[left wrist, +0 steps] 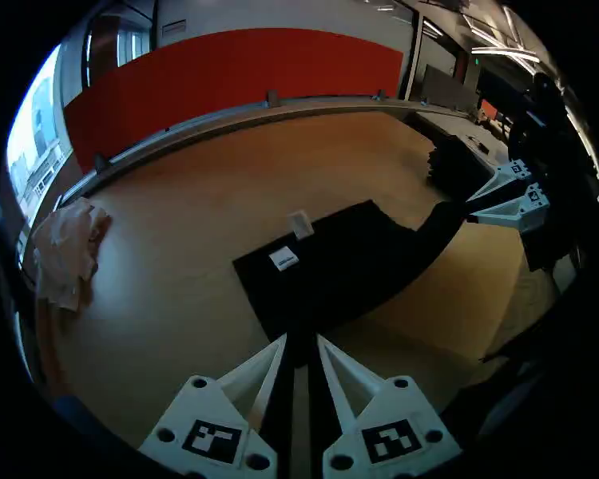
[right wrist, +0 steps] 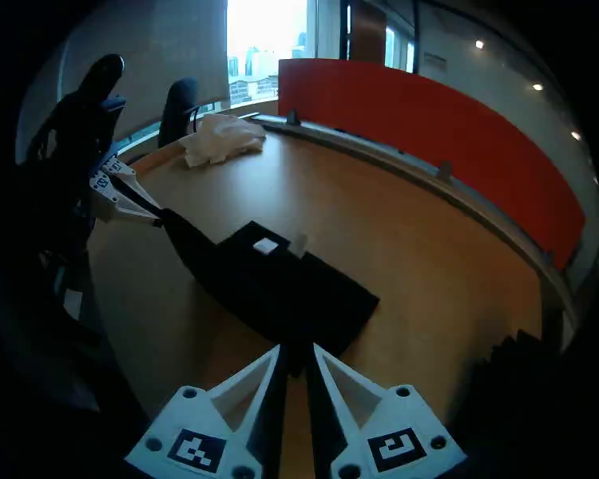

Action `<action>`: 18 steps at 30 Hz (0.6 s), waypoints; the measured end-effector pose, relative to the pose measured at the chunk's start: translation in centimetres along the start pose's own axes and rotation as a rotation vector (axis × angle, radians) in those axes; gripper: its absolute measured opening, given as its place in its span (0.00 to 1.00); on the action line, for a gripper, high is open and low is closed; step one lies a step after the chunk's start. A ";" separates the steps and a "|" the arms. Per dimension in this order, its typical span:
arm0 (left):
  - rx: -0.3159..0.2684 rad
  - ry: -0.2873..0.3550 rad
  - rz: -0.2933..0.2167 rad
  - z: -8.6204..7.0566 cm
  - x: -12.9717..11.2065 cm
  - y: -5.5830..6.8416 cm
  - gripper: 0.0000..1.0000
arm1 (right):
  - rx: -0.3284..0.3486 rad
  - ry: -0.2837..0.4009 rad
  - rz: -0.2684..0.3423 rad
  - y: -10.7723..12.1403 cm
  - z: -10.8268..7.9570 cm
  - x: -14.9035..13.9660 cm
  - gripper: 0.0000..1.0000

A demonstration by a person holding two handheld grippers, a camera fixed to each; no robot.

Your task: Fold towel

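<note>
The black cloth towel (left wrist: pixel 339 263) lies spread on the curved wooden worktop (left wrist: pixel 180 239), well short of the long red partition (left wrist: pixel 236 72) that backs it. The edge toward the partition is flat on the wood, while the edge away from it is lifted at both corners. Between those corners it hangs in a slack curve, so I'd judge it light and limp, with enough grip on the wood not to slide about. It will drape wherever it's led, and the place to hold it is right at the corners — as now — to keep a fold square. A small white tag (left wrist: pixel 283 258) sits on the towel close to its partition-side edge.

The left tool (left wrist: pixel 301 345) has its two white fingers drawn narrow, with one lifted corner pinched between them. The right tool (right wrist: pixel 297 353) is closed the same way on the other corner. Near one end of the partition lies a crumpled pale cloth (left wrist: pixel 68 247), well apart from the towel.
</note>
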State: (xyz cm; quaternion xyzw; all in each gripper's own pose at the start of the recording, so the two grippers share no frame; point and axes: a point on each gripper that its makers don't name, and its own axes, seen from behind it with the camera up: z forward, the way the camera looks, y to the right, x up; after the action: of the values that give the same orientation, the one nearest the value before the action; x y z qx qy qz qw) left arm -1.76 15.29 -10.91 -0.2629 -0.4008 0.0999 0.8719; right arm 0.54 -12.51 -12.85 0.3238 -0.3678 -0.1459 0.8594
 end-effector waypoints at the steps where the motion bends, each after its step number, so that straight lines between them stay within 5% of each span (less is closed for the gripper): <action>1: 0.004 0.001 0.001 0.3 0.3 -0.3 0.10 | -0.002 0.000 -0.002 0.3 0.3 0.3 0.15; 18: 0.027 -0.026 -0.016 6.7 2.3 -3.2 0.10 | -0.048 -0.039 0.010 5.1 5.6 0.9 0.15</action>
State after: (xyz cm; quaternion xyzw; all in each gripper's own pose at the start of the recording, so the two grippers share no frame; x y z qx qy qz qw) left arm -5.46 16.03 -4.10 -0.2466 -0.4127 0.1018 0.8709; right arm -2.82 -11.64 -6.08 0.2982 -0.3823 -0.1567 0.8604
